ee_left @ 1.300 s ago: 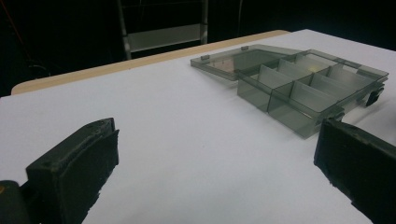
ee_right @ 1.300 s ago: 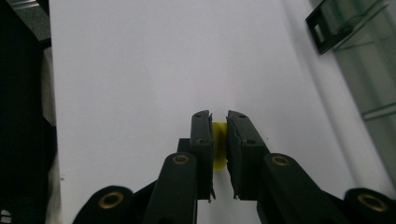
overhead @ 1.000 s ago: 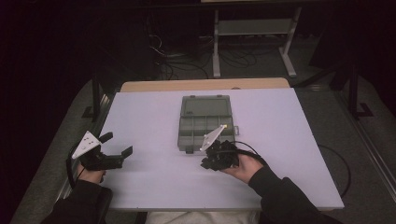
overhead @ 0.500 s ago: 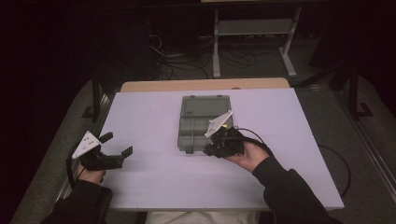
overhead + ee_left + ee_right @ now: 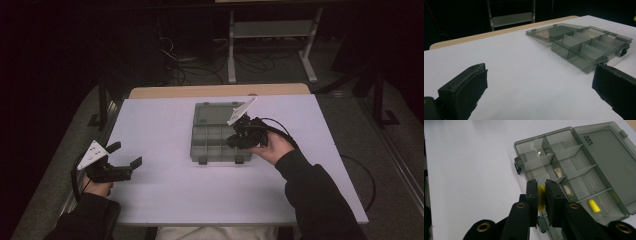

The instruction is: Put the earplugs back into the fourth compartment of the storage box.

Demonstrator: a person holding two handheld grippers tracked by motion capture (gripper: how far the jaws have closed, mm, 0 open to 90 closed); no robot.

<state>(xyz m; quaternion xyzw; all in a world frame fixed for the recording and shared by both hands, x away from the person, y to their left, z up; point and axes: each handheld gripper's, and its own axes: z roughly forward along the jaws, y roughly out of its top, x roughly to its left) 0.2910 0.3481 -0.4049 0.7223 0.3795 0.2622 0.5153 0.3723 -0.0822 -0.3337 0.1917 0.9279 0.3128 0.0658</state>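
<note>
A smoky grey compartment box (image 5: 201,149) lies in the middle of the white table with its lid folded flat at the far side. My right gripper (image 5: 234,141) hovers over the box's right-hand compartments. In the right gripper view, this gripper (image 5: 542,187) is shut on a small yellow piece (image 5: 541,198) above the box (image 5: 564,152). A second small yellow piece (image 5: 594,206) lies in one compartment. My left gripper (image 5: 126,154) rests near the table's left edge, open and holding nothing. In the left gripper view its jaws (image 5: 539,85) stand wide apart, facing the box (image 5: 584,47).
The white table top (image 5: 165,195) has bare room in front of and to the left of the box. A wooden strip (image 5: 200,91) runs along the far edge. Beyond it are a dark floor with cables and a metal stand (image 5: 272,30).
My right hand has moved away from the table's front and risen, carrying the yellow piece from the box's near edge to above its right side. The left gripper has stayed still.
</note>
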